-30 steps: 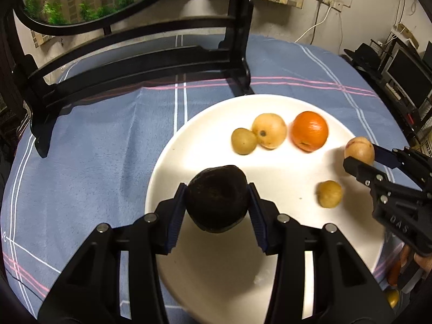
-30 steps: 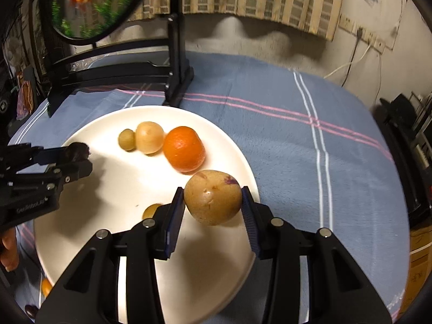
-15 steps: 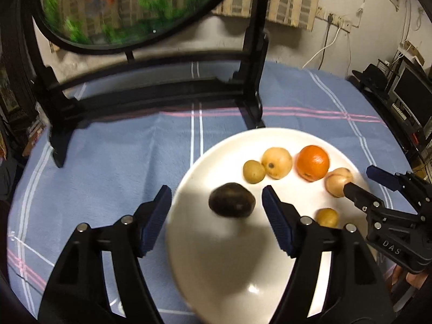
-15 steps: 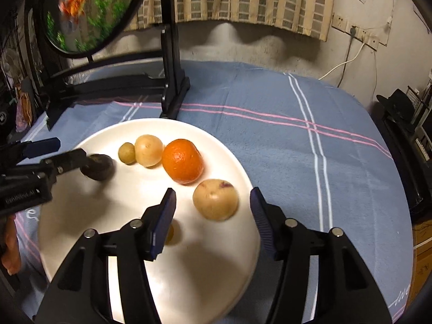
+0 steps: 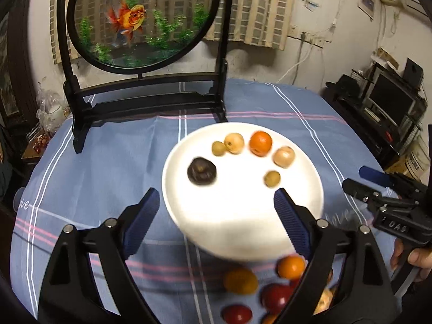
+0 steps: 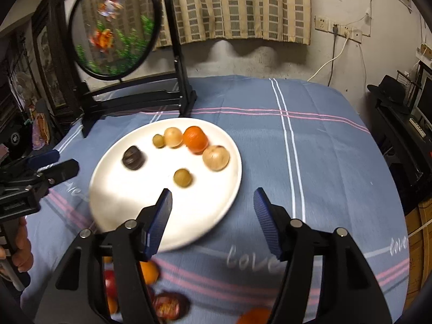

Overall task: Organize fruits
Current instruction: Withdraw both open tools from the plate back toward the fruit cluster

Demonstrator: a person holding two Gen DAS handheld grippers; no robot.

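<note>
White plate [image 5: 189, 232] on the counter [image 5: 108, 167], holding six fruits, dark fruit [image 5: 201, 171] and tan fruit [image 6: 216, 158] among them. Above its near rim, left gripper [image 5: 216, 210] and right gripper [image 6: 212, 216], tilted downward, jaws just opened, empty. Only in the right wrist view, wall sockets [image 6: 337, 30] beyond the plate.

Light: we're seeing a dim room w/ strong light from above, blowing out the white plate [image 5: 243, 216].
Shadows: we're seeing dark corners in both views.
Blur: we're noticing motion smear on the loose fruits [image 5: 240, 280] at the near edge.
Distortion: we're getting fisheye bending at the edges, black vignette.
</note>
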